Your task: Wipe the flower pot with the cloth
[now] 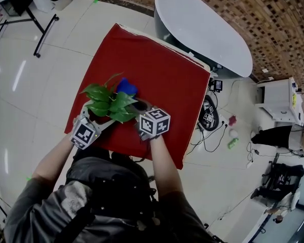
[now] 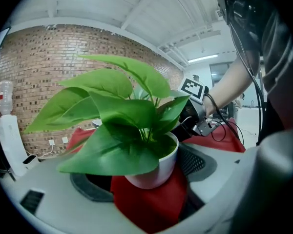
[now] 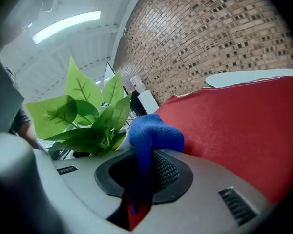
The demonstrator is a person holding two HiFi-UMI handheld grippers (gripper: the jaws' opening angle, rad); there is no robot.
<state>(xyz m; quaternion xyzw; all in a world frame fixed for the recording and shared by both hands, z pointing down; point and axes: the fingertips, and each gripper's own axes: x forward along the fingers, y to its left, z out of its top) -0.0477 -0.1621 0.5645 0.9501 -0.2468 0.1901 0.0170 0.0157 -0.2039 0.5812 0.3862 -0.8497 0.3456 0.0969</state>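
Nearest the camera, the left gripper [image 2: 149,180] has its jaws spread wide and pressed against both sides of the white flower pot [image 2: 158,167], which sits at the near-left corner of the red table cover [image 1: 162,70]. Just to its right, the right gripper [image 3: 139,179] is pinched on the blue cloth [image 3: 154,135], whose bunched end rises above the pads just beside the plant and apart from the pot. Both grippers carry cubes with black-and-white square markers as their only print. From the head view, the green leaves [image 1: 109,103] spread over the pot and hide its rim and both sets of fingertips. Beyond the table stands a white oval tub [image 1: 202,27] against a brick wall [image 1: 273,14]. Black cables [image 1: 210,135] trail over the pale tiled floor [image 1: 35,85] to the right.
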